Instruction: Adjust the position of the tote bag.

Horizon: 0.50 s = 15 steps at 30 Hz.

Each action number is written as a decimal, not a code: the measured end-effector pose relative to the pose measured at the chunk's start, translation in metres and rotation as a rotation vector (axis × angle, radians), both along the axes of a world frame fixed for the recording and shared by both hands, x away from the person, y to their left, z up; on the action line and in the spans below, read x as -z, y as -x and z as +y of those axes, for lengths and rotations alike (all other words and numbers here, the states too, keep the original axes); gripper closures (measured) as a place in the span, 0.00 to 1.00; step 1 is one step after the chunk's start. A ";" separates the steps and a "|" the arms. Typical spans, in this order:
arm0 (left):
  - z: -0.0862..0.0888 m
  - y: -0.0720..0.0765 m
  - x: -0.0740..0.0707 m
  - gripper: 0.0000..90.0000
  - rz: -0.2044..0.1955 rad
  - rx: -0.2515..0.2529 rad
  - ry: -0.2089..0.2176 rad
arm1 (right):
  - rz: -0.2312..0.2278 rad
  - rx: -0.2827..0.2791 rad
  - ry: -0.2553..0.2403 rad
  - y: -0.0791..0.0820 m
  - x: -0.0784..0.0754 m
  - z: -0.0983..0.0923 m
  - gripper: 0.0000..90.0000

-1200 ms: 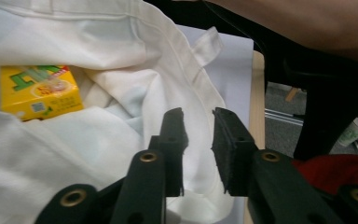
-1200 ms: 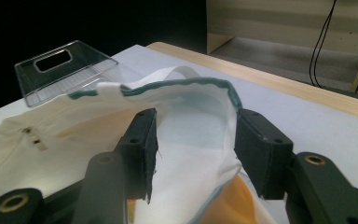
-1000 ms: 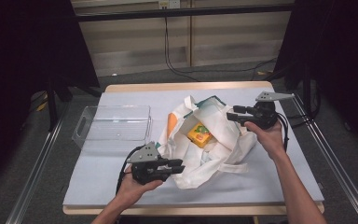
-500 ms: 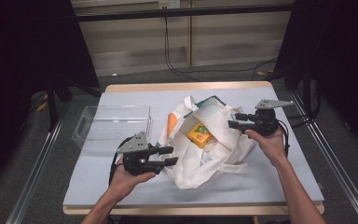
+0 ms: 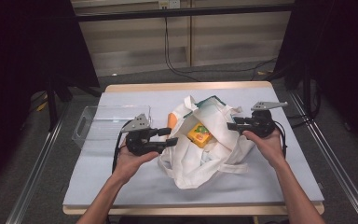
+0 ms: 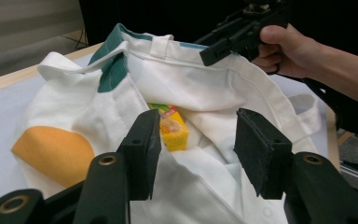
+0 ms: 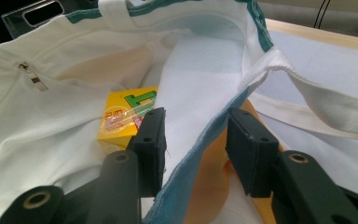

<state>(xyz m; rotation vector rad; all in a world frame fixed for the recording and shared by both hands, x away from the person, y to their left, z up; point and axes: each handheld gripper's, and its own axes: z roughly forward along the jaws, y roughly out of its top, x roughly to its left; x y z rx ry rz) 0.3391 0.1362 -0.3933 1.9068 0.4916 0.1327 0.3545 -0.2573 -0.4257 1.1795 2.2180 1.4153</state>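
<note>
While reading outward from left gripper (image 5: 170, 136): found jaws roughly half apart, just been opening, nothing pinched. In left gripper view, only slack cloth of tote bag (image 6: 200, 93) below the gap. Held level at bag's left flank, pointing across toward the mouth. Probably there to let the near wall go and leave the opening wide.

Next, right gripper (image 5: 231, 126): found jaws moderately apart, just been closing, with teal-edged rim (image 7: 200, 144) running between them in right gripper view. Pads not seen pressing yet, so logged as no grip. Set at the right rim, likely to lift that side and keep the mouth spread.

Located tote bag slumped mid-table on grey mat (image 5: 121, 186), between the two grippers, mouth gaping upward and slightly toward far edge. Long axis judged near-to-far, bottom toward the person, one handle loop (image 5: 233, 167) trailing at near right.

Located yellow carton (image 5: 199, 134) inside the mouth, resting on inner cloth, printed face up, tilted. Long axis roughly diagonal to table edges; which end leads, unclear.

Noted orange patch (image 5: 167, 120) at bag's left wall; print or content, cannot tell. Noted clear bin (image 5: 98, 122) left of bag, apart from carton: plausible destination, judgement only.
</note>
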 end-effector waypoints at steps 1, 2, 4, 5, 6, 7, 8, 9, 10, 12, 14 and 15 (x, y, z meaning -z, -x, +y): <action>-0.003 -0.003 0.000 0.53 0.000 -0.008 -0.011 | 0.004 0.002 -0.002 -0.001 0.001 0.000 0.67; -0.005 -0.006 0.001 0.52 0.005 -0.008 -0.011 | 0.007 0.004 -0.001 -0.001 0.002 0.000 0.69; -0.011 -0.013 0.002 0.50 0.006 -0.016 -0.026 | 0.010 0.000 -0.003 -0.002 0.002 0.001 0.74; -0.013 -0.016 0.003 0.50 0.009 -0.015 -0.032 | 0.010 0.004 0.001 -0.002 0.003 0.001 0.75; -0.016 -0.019 0.004 0.48 0.009 -0.024 -0.040 | 0.012 0.006 0.000 -0.003 0.003 0.001 0.79; -0.018 -0.022 0.005 0.47 0.007 -0.027 -0.044 | 0.012 0.000 0.001 -0.003 0.003 0.000 0.84; -0.021 -0.025 0.006 0.47 0.012 -0.032 -0.057 | 0.010 -0.004 0.003 -0.003 0.004 0.000 0.88; -0.022 -0.027 0.007 0.46 0.006 -0.041 -0.075 | 0.010 -0.003 -0.004 -0.003 0.004 -0.001 0.91; -0.024 -0.030 0.009 0.46 0.011 -0.043 -0.083 | 0.013 -0.007 -0.004 -0.003 0.004 -0.001 0.93; -0.025 -0.036 0.013 0.46 0.028 -0.057 -0.102 | 0.011 -0.009 -0.003 -0.003 0.005 -0.002 0.96; -0.024 -0.041 0.017 0.47 0.038 -0.072 -0.116 | 0.006 -0.014 0.002 -0.003 0.004 -0.002 0.97; -0.023 -0.044 0.019 0.50 0.046 -0.079 -0.117 | 0.004 -0.014 0.002 -0.003 0.004 -0.002 0.97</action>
